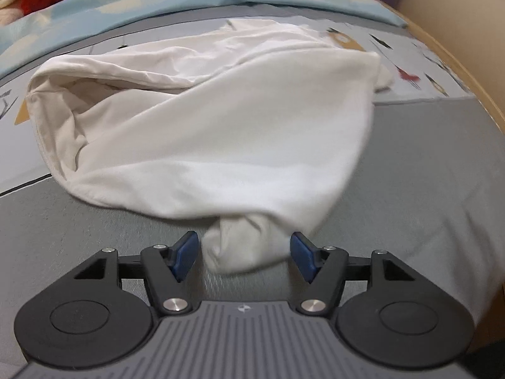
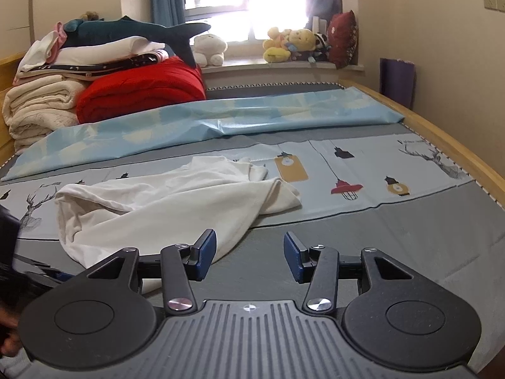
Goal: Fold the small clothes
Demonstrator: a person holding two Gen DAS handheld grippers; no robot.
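A small white garment lies crumpled on the bed, partly folded over itself. A bunched corner of it hangs between the blue pads of my left gripper, whose jaws stand wide apart and do not pinch the cloth. In the right wrist view the same garment lies ahead and to the left. My right gripper is open and empty above the grey sheet, its left pad next to the garment's near edge.
The bed has a grey sheet with a printed pale band and a light blue cover behind. Folded blankets, a red quilt and plush toys sit at the back. A wooden bed rail runs along the right.
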